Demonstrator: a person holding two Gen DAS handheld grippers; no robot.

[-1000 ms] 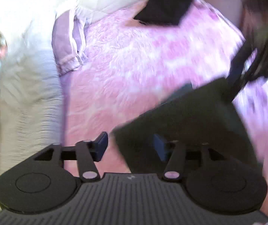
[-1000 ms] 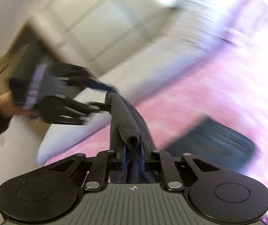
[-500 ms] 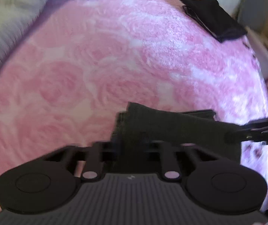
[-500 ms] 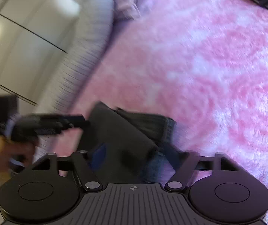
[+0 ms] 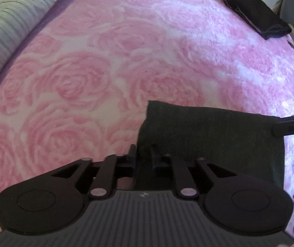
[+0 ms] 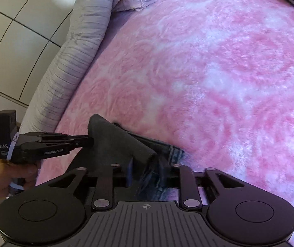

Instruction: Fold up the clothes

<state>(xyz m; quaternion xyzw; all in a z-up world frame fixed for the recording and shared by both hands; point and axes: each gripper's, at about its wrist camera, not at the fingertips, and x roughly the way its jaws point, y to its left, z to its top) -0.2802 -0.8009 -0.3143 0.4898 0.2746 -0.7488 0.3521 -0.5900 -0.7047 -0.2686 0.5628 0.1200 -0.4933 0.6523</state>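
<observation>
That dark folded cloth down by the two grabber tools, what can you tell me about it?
The dark garment looks like denim: charcoal outside, with a paler blue stitched hem showing in the right wrist view. It lies folded into a flat rectangle on the pink rose-patterned blanket. The left gripper straddles one edge and the right gripper another; both have just been opening, cloth between the fingers. One fold stands raised rather than flat.
</observation>
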